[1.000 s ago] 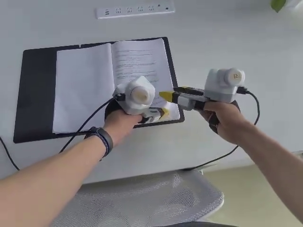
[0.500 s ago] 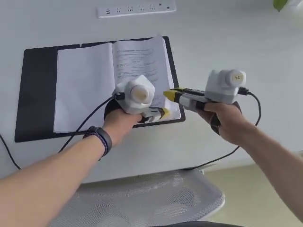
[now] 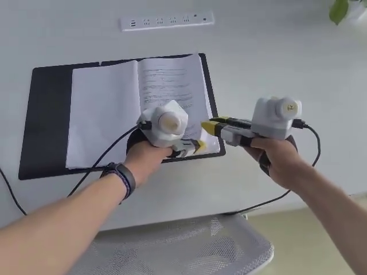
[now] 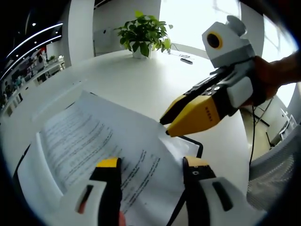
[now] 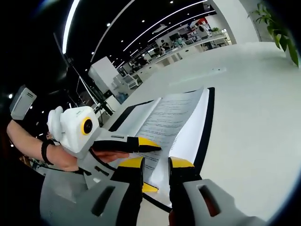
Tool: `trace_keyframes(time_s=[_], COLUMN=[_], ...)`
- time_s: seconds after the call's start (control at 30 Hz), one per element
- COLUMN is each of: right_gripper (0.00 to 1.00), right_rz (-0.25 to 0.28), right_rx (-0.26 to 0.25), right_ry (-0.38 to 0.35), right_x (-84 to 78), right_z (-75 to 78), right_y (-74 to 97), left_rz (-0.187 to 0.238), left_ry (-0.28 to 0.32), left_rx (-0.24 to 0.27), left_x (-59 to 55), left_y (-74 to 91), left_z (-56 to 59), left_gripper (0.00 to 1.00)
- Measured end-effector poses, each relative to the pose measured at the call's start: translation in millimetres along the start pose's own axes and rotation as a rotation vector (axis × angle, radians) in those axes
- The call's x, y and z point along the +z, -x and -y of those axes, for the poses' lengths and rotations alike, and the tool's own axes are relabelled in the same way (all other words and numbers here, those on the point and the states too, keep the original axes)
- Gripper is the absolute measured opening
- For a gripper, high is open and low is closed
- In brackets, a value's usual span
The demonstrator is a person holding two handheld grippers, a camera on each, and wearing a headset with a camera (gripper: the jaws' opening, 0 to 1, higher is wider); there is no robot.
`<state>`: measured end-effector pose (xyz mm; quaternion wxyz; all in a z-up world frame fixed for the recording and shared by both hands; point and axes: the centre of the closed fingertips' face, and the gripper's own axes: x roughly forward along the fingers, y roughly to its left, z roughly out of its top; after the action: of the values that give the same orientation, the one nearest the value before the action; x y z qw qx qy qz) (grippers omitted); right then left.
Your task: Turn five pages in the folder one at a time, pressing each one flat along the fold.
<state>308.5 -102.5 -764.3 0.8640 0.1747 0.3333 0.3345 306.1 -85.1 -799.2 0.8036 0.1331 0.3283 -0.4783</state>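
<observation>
While the left claw [image 4: 150,164], spread wide, hovers over the page [image 4: 89,136]'s near corner, the right claw [image 5: 157,162], barely parted, sits nearer its free edge.

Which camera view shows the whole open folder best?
The head view: it looks down on the folder, so the entire black cover and both open pages are visible. The left gripper view gives a close look at part of the printed page. The right gripper view sees the folder obliquely, from its right edge.
</observation>
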Motion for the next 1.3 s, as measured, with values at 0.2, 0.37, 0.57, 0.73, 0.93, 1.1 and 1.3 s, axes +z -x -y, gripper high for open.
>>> trace_keyframes(time_s=[0.2, 0.37, 0.57, 0.73, 0.93, 1.1, 1.3], right_gripper=[0.20, 0.17, 0.10, 0.09, 0.13, 0.07, 0.02], right_rz=[-0.011, -0.010, -0.007, -0.037, -0.064, -0.063, -0.058], right_rx=[-0.008, 0.015, 0.051, 0.058, 0.059, 0.066, 0.067], right_ry=[-0.016, -0.009, -0.004, 0.043, 0.083, 0.090, 0.139], right_x=[-4.7, 1.5, 6.0, 4.9, 3.3, 6.1, 11.3], right_z=[8.1, 3.1, -4.1, -3.5, 1.2, -1.9, -12.2], right_y=[-3.4, -7.7, -13.7, -18.1, -22.4, -23.2, -27.3], left_rz=[0.014, 0.019, 0.017, 0.015, 0.010, 0.008, 0.003], left_ry=[0.035, 0.047, 0.041, 0.043, 0.032, 0.031, 0.027], left_rx=[-0.010, -0.012, -0.019, -0.029, -0.038, -0.039, -0.044], left_x=[-0.7, -1.1, -1.0, -0.9, -2.2, -3.9, -4.7], left_y=[-0.8, 0.0, 1.4, 3.1, 2.1, 0.4, -0.2], left_z=[-3.4, -4.4, -2.0, -0.1, 0.3, -0.5, -0.9], left_gripper=[0.50, 0.47, 0.47, 0.46, 0.47, 0.47, 0.48])
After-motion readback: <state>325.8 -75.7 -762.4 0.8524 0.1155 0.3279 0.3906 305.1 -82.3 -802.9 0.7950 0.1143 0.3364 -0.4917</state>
